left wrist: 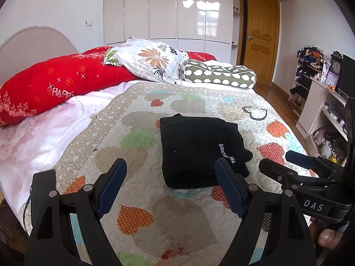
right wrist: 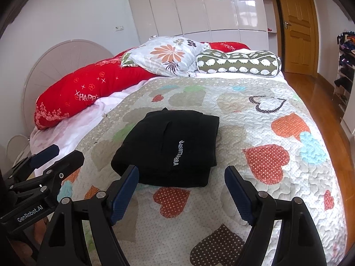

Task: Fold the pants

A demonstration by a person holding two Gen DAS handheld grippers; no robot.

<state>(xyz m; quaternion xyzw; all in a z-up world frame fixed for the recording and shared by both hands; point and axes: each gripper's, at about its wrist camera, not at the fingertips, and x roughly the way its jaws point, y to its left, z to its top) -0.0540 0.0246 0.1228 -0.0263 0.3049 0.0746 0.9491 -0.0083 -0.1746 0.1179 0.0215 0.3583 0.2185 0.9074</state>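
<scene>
The black pants [left wrist: 199,148] lie folded in a compact stack with white lettering on the heart-patterned quilt [left wrist: 142,219]; they also show in the right wrist view [right wrist: 170,146]. My left gripper [left wrist: 170,166] is open and empty, held above the quilt just in front of the stack. My right gripper [right wrist: 180,173] is open and empty, also just short of the stack's near edge. The right gripper shows at the right edge of the left wrist view [left wrist: 286,157], and the left gripper at the left edge of the right wrist view [right wrist: 64,153].
A red pillow [left wrist: 55,84], a floral pillow [left wrist: 148,59] and a green bolster [left wrist: 219,75] lie at the bed's head. Shelves with clutter [left wrist: 319,93] stand right of the bed. A wooden door [left wrist: 259,35] and white wardrobes [left wrist: 168,11] are behind.
</scene>
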